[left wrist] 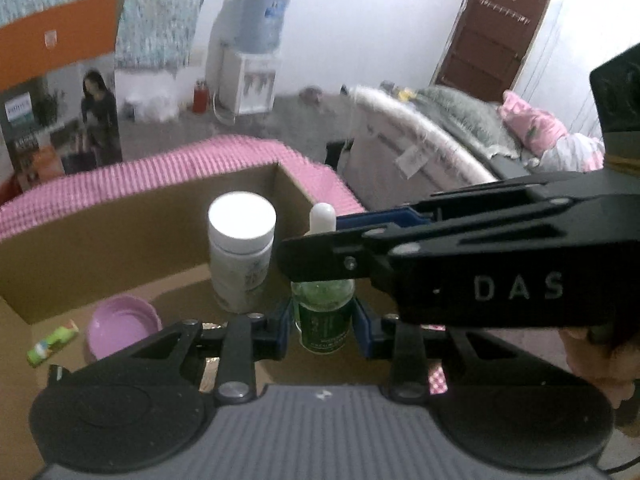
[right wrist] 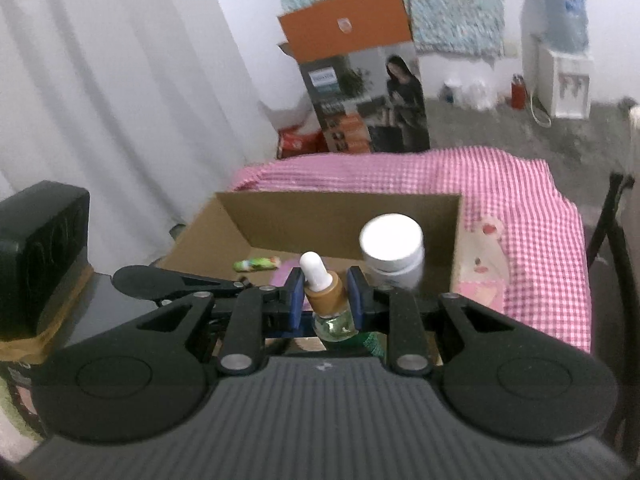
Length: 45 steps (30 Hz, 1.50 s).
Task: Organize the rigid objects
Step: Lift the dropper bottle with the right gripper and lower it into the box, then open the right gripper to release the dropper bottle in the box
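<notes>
Bottle: upright inside the box, beside the white jar.
Left gripper: pads flank its body, contact unclear.
Right gripper: clamped on its collar, nearer the top.

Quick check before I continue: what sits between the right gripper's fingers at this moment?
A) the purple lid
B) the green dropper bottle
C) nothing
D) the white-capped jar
B: in the right wrist view the right gripper has its blue pads on either side of the tan collar of the green dropper bottle, while the white-capped jar stands apart, behind it in the cardboard box.
</notes>
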Each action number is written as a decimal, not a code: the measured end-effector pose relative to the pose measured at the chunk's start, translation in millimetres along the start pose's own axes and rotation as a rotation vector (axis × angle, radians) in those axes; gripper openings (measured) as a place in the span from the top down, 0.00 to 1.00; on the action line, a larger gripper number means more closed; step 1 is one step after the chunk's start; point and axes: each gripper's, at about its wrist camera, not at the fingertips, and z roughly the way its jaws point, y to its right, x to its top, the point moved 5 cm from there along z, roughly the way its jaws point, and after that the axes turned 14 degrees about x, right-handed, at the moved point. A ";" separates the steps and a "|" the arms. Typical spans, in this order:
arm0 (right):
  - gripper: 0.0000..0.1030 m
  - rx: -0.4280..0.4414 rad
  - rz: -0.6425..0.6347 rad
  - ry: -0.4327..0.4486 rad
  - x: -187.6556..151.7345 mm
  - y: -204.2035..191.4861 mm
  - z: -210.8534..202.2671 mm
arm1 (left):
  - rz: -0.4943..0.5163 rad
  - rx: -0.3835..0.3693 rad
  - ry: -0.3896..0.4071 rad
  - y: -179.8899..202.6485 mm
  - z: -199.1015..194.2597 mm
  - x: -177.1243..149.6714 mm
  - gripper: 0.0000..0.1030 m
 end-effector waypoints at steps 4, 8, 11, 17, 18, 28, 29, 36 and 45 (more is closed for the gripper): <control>0.79 -0.006 0.019 -0.034 -1.4 23.0 22.7 | -0.012 0.000 -0.060 -2.2 20.0 -1.6 0.68; 0.79 0.001 0.036 -0.060 -1.0 37.6 41.0 | -0.032 0.008 -0.114 -7.6 32.2 -2.6 0.68; 0.79 0.002 0.032 -0.078 -1.3 41.4 51.4 | -0.041 0.016 -0.142 -11.1 36.2 -3.4 0.68; 0.79 -0.003 0.031 -0.099 -0.9 48.0 61.9 | -0.055 0.031 -0.157 -13.6 38.9 -2.2 0.68; 0.79 -0.004 0.036 -0.104 -0.7 50.8 63.2 | -0.053 0.031 -0.157 -13.3 38.8 -2.3 0.68; 0.74 -0.039 0.041 -0.090 -0.9 60.8 59.3 | -0.046 0.025 -0.121 -9.3 27.9 2.3 0.54; 0.74 -0.038 0.046 -0.085 -1.2 61.3 57.9 | -0.043 0.028 -0.113 -9.0 25.0 2.6 0.53; 0.57 -0.001 0.103 0.019 -0.7 56.6 32.8 | -0.012 0.057 -0.037 -8.2 -7.5 5.4 0.32; 0.19 0.021 0.079 0.228 -15.7 7.0 -42.1 | 0.020 0.085 0.095 -13.9 -85.5 -9.7 0.11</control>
